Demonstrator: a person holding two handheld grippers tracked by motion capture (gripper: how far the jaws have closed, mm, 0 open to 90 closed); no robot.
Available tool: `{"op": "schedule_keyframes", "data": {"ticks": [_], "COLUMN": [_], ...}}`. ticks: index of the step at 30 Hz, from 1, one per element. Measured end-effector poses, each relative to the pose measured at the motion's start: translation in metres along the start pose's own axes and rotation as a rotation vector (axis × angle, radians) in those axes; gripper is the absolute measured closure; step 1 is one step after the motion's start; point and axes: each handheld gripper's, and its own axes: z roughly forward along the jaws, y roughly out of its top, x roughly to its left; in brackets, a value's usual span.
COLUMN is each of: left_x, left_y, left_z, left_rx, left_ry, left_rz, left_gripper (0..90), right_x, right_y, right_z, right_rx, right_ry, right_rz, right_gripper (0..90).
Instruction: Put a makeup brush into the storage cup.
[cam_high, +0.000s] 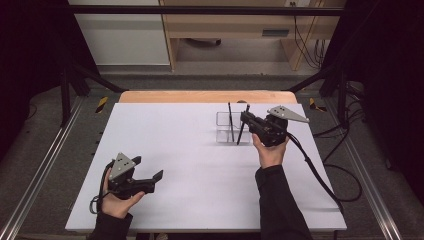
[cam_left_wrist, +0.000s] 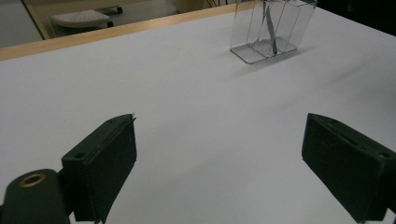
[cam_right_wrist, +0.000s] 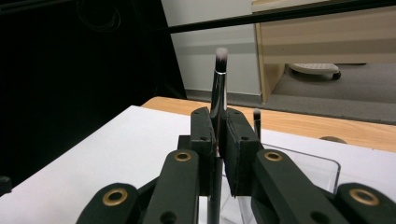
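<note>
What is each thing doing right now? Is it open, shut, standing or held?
Left gripper: open, nothing between the jaws, low over the table.
Right gripper: shut on the held brush.
Held brush: upright, bristles up, lower end in the clear holder.
Second brush: standing in the holder, untouched.
Clear holder: upright on the table, open on top.
White table: bare around the holder.
</note>
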Motion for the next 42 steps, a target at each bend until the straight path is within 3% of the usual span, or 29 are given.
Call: {"op": "schedule_keyframes", "data": {"ticks": [18,42], "left_x": [0.005,0.006], "left_y": [-0.003,-0.003], "left_z": [0.001,0.001], "left_rx": [0.009,0.013], "left_ry": [0.006,0.001], "left_rz": [-0.004,-0.006], "left_gripper": [9.5,9.5], "right_x": [-0.013,-0.029], "right_y": [0.017,0.028], "right_z": [0.016,0.036], "right_rx": [-0.024,-0.037], "right_ry": [-0.068,-0.119], "right_rz": [-0.014,-0.006], "right_gripper": [83.7,83.8]}}
